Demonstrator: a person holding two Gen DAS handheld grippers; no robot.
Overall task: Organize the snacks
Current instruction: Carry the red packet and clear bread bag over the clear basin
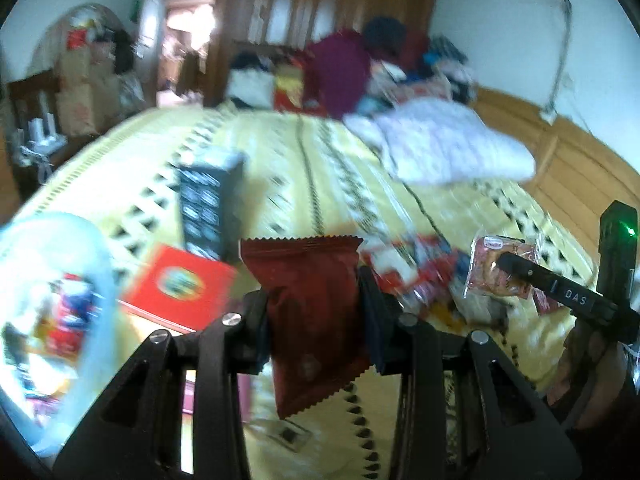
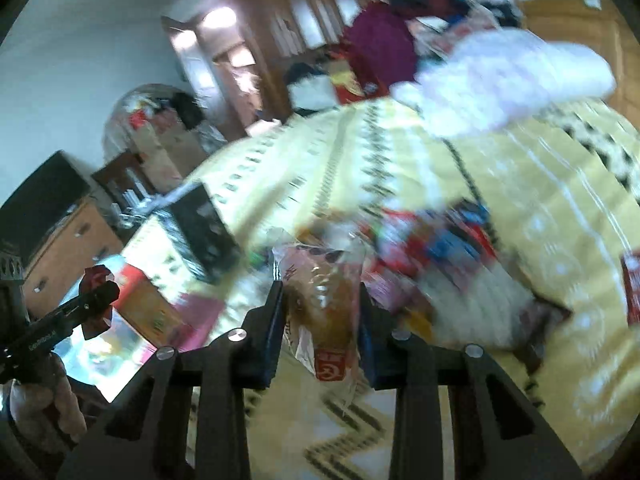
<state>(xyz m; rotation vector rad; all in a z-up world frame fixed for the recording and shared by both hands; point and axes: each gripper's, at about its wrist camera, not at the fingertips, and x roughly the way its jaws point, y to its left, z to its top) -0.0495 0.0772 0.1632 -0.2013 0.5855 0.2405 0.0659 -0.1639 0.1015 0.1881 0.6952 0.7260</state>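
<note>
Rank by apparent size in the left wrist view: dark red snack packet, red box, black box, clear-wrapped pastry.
1. dark red snack packet, held in the left hand-held gripper right at the lens, so nearness inflates it
2-3. red box and black box, too alike to separate
4. clear-wrapped pastry, in the right hand-held gripper

Glossy dark-red foil packet [image 1: 316, 312], clear crinkly plastic wrapper [image 2: 324, 304], woven bedspread [image 1: 340, 184].

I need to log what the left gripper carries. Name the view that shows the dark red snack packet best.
The left wrist view: the dark red snack packet fills the centre, sharp, clamped between the left gripper pads. The right wrist view shows it only as a small red scrap at the left edge, mostly hidden by that gripper.
</note>
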